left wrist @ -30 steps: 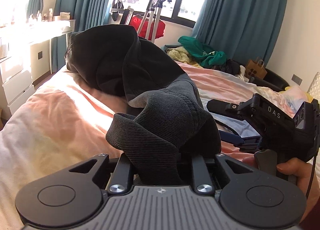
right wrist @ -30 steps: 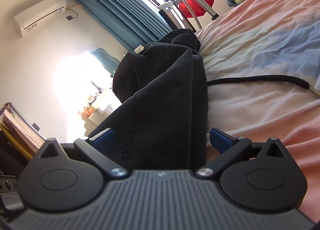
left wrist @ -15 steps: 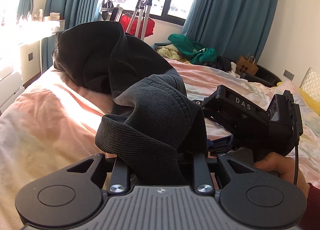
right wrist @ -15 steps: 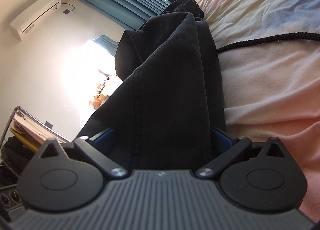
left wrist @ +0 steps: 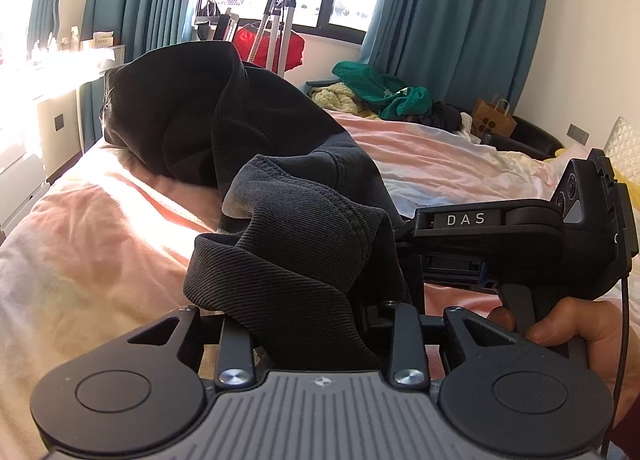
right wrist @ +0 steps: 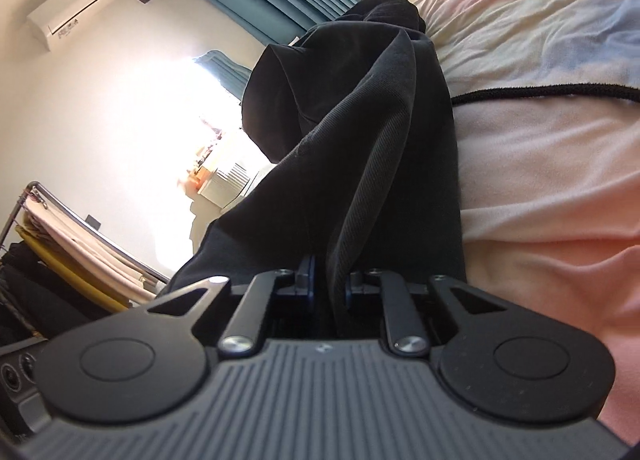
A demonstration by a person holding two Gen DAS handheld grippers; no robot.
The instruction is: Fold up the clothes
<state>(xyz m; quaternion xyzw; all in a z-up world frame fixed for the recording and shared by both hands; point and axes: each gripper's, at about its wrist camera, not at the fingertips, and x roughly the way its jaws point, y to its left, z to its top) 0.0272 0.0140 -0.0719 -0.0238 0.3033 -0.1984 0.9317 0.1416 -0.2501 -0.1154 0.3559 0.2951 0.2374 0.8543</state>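
A black garment (left wrist: 248,132) lies heaped on the pink bed (left wrist: 100,252). Its ribbed hem (left wrist: 288,268) is bunched in my left gripper (left wrist: 316,324), which is shut on it; the cloth hides the fingertips. My right gripper (left wrist: 500,244), held in a hand (left wrist: 572,324), sits level just right of that bunch, its tips behind the cloth. In the right wrist view my right gripper (right wrist: 328,280) is shut on a fold of the same black garment (right wrist: 372,132), with the blue pads (right wrist: 307,278) pressed against the cloth. The garment runs away from it along the bed (right wrist: 540,180).
A black cord (right wrist: 560,90) lies across the sheet. Green and yellow clothes (left wrist: 376,92) and a paper bag (left wrist: 494,120) sit at the far side. A red bag with a stand (left wrist: 272,44) is by the window, a white dresser (left wrist: 24,132) at left, a clothes rack (right wrist: 80,236) nearby.
My right gripper went from open around the black cloth to shut on a fold of it. It also came closer beside the left gripper and levelled out. The left grip is unchanged.
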